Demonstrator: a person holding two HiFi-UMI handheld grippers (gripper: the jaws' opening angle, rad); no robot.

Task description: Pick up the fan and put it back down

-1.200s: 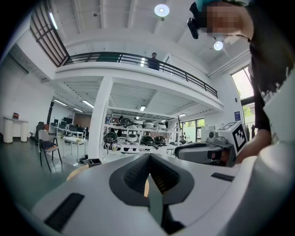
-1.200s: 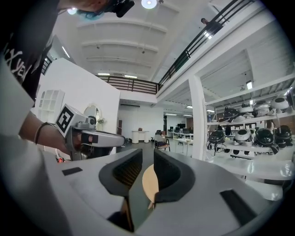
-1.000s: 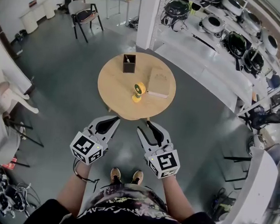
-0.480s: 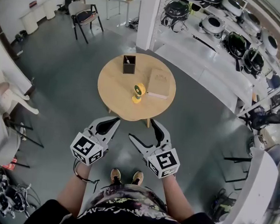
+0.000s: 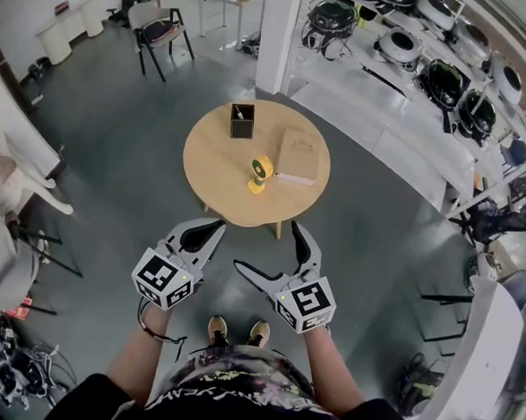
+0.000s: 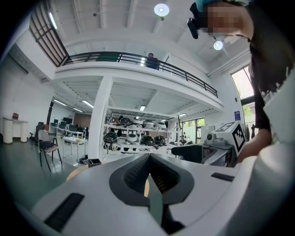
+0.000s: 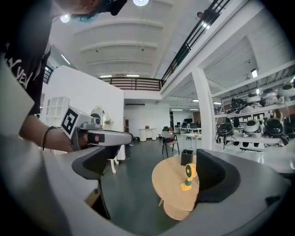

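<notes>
So far: none of the task looks done. The fan (image 5: 261, 173) stands upright and untouched on the round table (image 5: 213, 179).
Fan: small and yellow, with a round head on a short stem and foot. It sits a little to the near side of the table's middle.
Other things on the table: a dark box (image 5: 242, 120) toward the far edge, and a pale book (image 5: 299, 155) on the right half, just beside the fan. Whether book and fan touch cannot be told.
Right gripper (image 5: 268, 246): held off the table, short of its near edge. Its jaws stand wide apart and have just been opening, with nothing between them. Its own view shows the fan through the gap close to the right jaw, but the fan is still well away on the table.
Left gripper (image 5: 217, 224): also short of the table's near edge, level with the right one. Its jaws are pressed together on nothing.
Step in hand: by the look of it, readying the right gripper for the reach — no contact with the fan yet.
Still to do: everything. The gripper has to come over the table's near edge, close on the fan, lift it clear, set it back on the table and let go.
Risk: the fan looks light and top-heavy, so a grip low on the stem seems safer — a nudge to the head could tip it toward the book.
</notes>
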